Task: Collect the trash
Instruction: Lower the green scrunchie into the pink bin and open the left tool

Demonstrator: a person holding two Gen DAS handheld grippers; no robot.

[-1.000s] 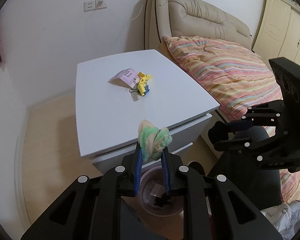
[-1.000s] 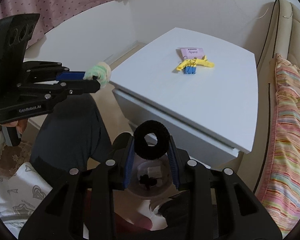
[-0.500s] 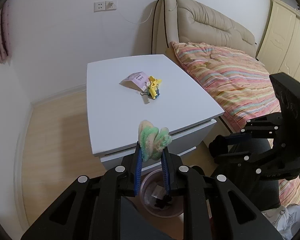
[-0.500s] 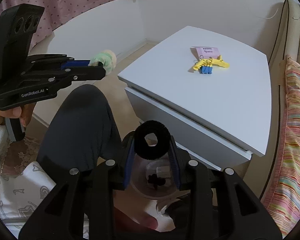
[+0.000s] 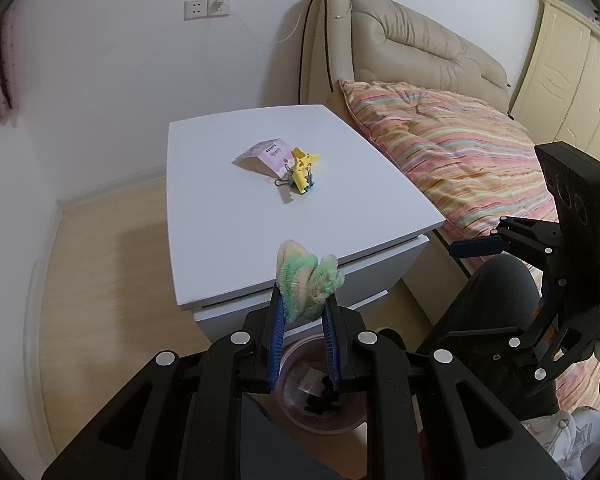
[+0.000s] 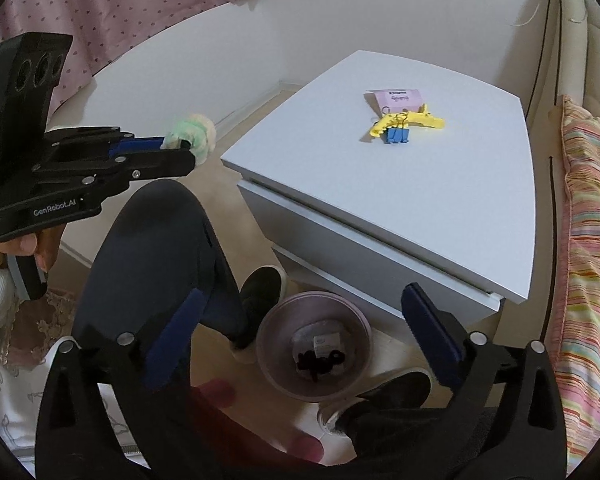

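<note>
A white bedside table (image 6: 404, 184) carries a pink paper packet (image 6: 396, 98) with yellow and blue binder clips (image 6: 400, 126) touching its near edge, while on the wooden floor (image 5: 112, 264) before the table stands a small purple bin (image 6: 312, 344)

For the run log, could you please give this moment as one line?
left hand-held gripper: shut on fluffy scrunchie | right hand-held gripper: just opened, empty, above bin

**Soft indoor light, heavy fisheye bend**

We see even, slightly dim room light with no glare. The white nightstand (image 5: 284, 216) carries faint shadows beside its clutter and darkens the wooden floor (image 5: 112, 264) to its left. Both views curve strongly toward black corners. Focus stays sharp, without motion blur.
</note>
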